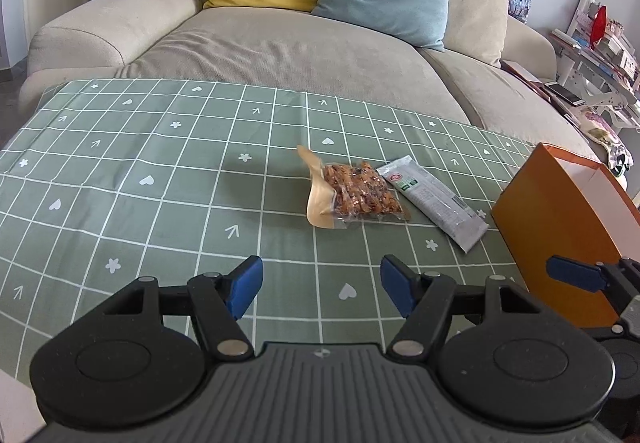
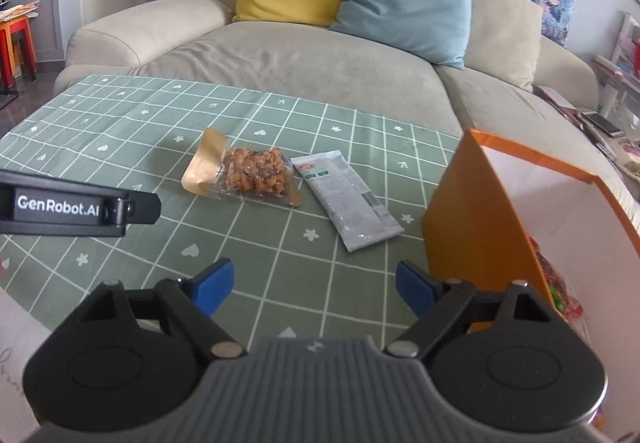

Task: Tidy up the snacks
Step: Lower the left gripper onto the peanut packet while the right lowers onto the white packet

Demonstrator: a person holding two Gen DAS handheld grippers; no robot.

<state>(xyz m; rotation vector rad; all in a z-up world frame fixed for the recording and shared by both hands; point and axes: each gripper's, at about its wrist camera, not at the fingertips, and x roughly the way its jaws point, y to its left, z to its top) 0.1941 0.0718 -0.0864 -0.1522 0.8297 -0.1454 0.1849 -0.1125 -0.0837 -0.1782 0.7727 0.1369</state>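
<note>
A clear packet of orange-brown snacks with a tan flap lies on the green checked tablecloth. A grey-and-white wrapped bar lies just right of it. An orange box with a white inside stands at the right. My left gripper is open and empty, short of both snacks. In the right wrist view the packet, the bar and the box show again. A colourful snack pack lies inside the box. My right gripper is open and empty beside the box.
A beige sofa with yellow, blue and beige cushions stands behind the table. A cluttered shelf is at the far right. The left gripper's body reaches in from the left in the right wrist view.
</note>
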